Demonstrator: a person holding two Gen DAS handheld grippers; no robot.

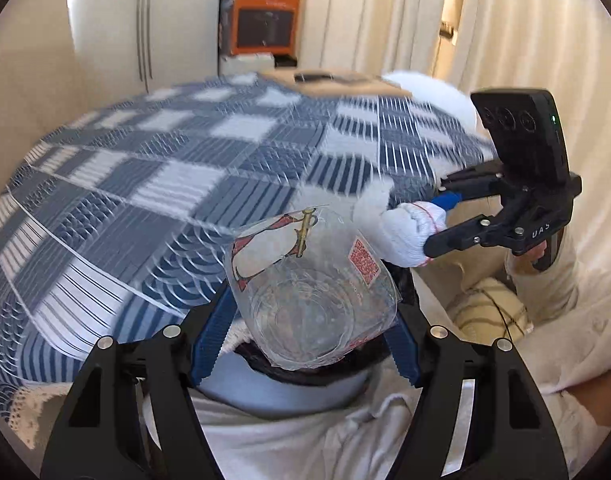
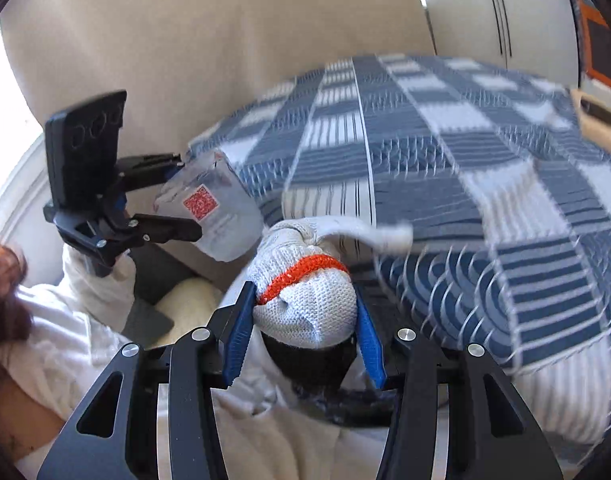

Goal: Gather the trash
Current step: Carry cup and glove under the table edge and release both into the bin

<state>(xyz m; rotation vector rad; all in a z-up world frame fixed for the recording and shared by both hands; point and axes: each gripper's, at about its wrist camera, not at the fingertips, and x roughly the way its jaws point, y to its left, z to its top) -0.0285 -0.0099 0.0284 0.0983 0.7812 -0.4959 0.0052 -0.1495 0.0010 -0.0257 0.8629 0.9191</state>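
My left gripper (image 1: 305, 320) is shut on a clear plastic cup (image 1: 309, 288) with a red printed label, held in the air near the edge of the bed. The cup also shows in the right wrist view (image 2: 217, 212), with the left gripper (image 2: 185, 196) around it. My right gripper (image 2: 305, 316) is shut on a white knitted glove (image 2: 305, 300) with a red-orange cuff band. The glove also shows in the left wrist view (image 1: 409, 232), held by the right gripper (image 1: 437, 220) just right of the cup.
A bed with a blue and white checked quilt (image 1: 165, 168) fills the middle. A trash bin with a black liner (image 1: 297, 384) sits below the cup. White wardrobe (image 1: 145, 20), an orange box (image 1: 265, 16) and curtains (image 1: 525, 40) stand behind.
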